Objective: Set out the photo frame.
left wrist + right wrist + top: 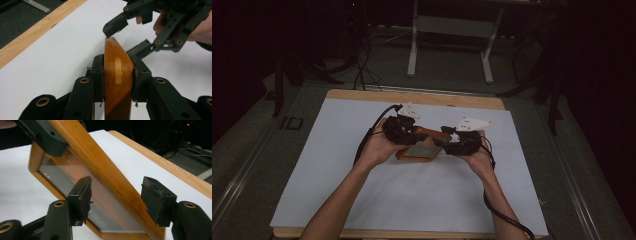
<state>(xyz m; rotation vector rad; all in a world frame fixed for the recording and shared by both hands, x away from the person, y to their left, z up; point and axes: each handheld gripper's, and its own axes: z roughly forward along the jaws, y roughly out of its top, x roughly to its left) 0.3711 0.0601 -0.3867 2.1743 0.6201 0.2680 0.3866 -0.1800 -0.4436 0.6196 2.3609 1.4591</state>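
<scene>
A wooden picture frame (419, 151) with a glass pane is held tilted, lifted off the white sheet (412, 200) at the table's middle. My left gripper (414, 133) is shut on the frame's rail (117, 75), pads pressing both faces. My right gripper (441, 140) stands open at the frame's other side. In the right gripper view its jaws (120, 195) straddle the frame's side rail (100, 170) with gaps on both sides, and a left gripper jaw clamps the frame at upper left. The left gripper view shows the right gripper (125, 40) open around the frame's far end.
The white sheet covers a wooden table whose far edge (412, 96) shows bare. Beyond it on the dark floor stand a metal stand's legs (449, 30) and cables (362, 70). The grippers' cables trail back along the person's forearms.
</scene>
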